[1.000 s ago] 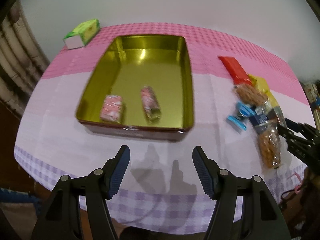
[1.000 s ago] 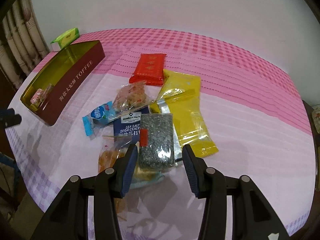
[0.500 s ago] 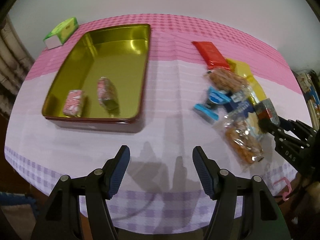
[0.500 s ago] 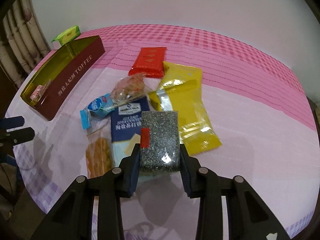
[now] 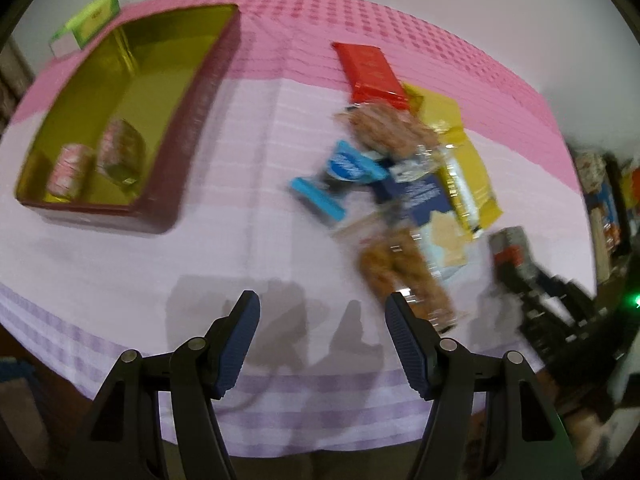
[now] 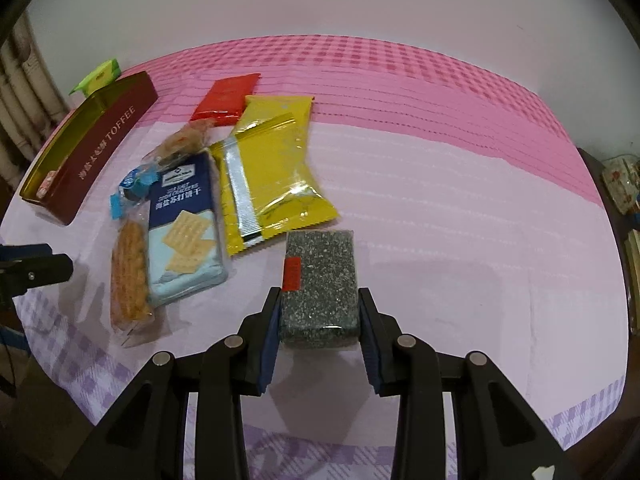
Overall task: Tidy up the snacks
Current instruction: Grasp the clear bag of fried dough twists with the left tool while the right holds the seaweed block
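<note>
While the right gripper (image 6: 319, 320) squeezes a dark speckled snack bar (image 6: 319, 286) between its two fingers, having just closed on it, the bar sits above the tablecloth (image 6: 460, 220) near the front edge. Just beside it lie a yellow packet (image 6: 272, 168), a blue soda cracker pack (image 6: 184, 236), a clear bag of brown biscuits (image 6: 128, 276), a small blue wrapper (image 6: 132, 190) and a red packet (image 6: 226, 98), all bunched together. At the left edge stands a dark red toffee tin (image 5: 116, 120) with two pink wrapped sweets (image 5: 68, 170) inside. Behind it, near the back left corner, is a green box (image 5: 90, 22). Over the front edge, the left gripper (image 5: 322, 344) has its fingers apart and holds nothing.
</note>
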